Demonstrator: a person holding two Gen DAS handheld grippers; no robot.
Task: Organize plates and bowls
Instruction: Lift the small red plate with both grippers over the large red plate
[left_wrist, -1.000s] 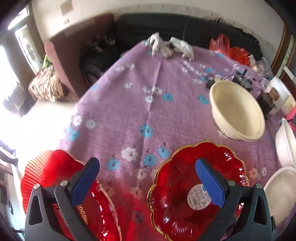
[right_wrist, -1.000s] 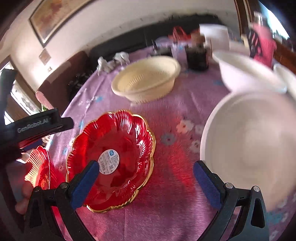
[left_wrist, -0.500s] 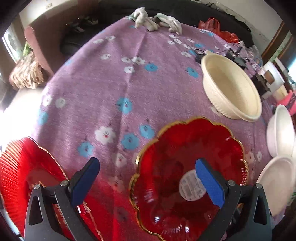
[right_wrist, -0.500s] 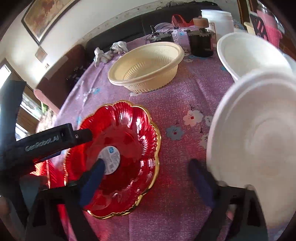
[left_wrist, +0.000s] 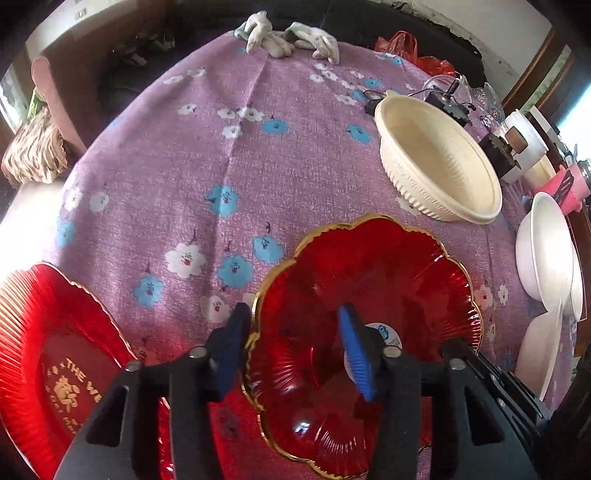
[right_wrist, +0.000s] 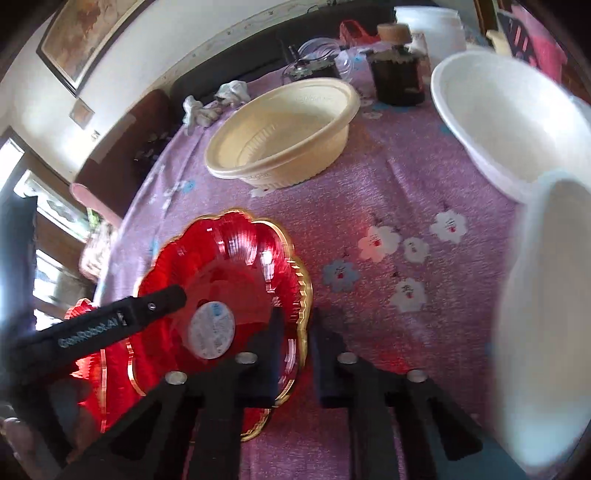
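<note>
Both wrist cameras look steeply down, close above the red scalloped plate (left_wrist: 365, 295): the left wrist view from its near-left side, facing the far table edge; the right wrist view from its near-right rim (right_wrist: 236, 273). Both share that plate and the cream bowl (left_wrist: 439, 166) beyond it

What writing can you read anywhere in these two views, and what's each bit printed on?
"GenRobot.AI": white lettering on the left gripper arm, seen from the right wrist view.
"THE W…": gold lettering, cut off, on the ribbed red plate; the gold characters beside it are unreadable.
Round sticker in the scalloped red plate: print too blurred.
Embossed mark on the cream bowl rim: too faint.
</note>
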